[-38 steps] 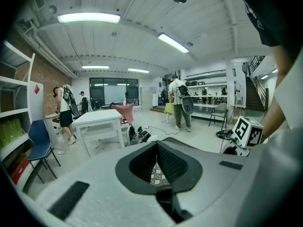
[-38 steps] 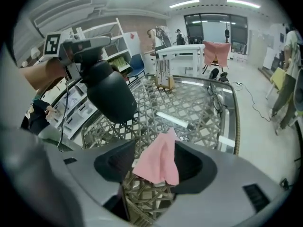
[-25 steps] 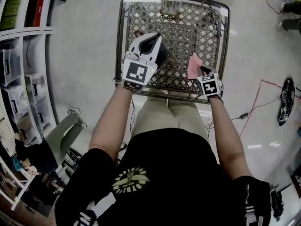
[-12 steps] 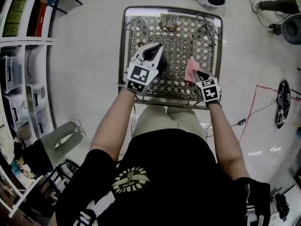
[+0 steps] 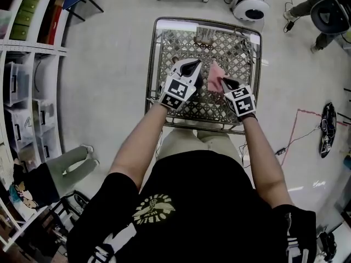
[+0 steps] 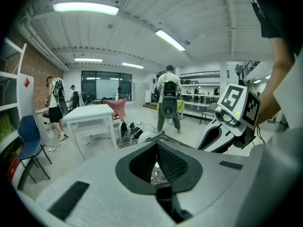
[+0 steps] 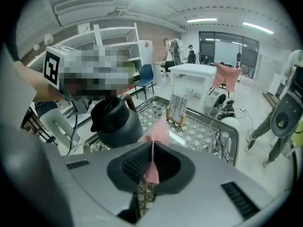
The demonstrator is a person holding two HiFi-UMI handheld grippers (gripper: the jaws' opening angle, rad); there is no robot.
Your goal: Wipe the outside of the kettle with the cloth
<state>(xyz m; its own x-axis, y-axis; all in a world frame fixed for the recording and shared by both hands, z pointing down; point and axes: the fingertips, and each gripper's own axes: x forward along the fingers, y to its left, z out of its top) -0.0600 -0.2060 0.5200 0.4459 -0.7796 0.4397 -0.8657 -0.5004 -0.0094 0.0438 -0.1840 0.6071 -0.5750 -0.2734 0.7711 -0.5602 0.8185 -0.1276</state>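
Observation:
A dark kettle [image 7: 116, 122] with a brown handle [image 7: 124, 100] stands out over the metal mesh table [image 5: 241, 59]. My left gripper [image 5: 189, 66] reaches the top of that handle. Its jaws look shut in the left gripper view [image 6: 156, 167], where the kettle itself is hidden below the gripper body. My right gripper [image 5: 224, 81] is shut on a pink cloth [image 5: 215, 76], held up just right of the kettle. In the right gripper view the cloth [image 7: 158, 134] sticks up from between the shut jaws [image 7: 151, 167], close to the kettle's side but apart from it.
A small wooden rack [image 5: 204, 34] stands at the table's far edge. Shelves [image 5: 27, 64] line the left wall. A white round device [image 5: 249, 4] sits on the floor beyond the table. A person [image 6: 169, 103] and a white table [image 6: 90, 115] stand farther off.
My right gripper has risen and moved left with the cloth, closer to the kettle. The left gripper has kept its place at the kettle's handle.

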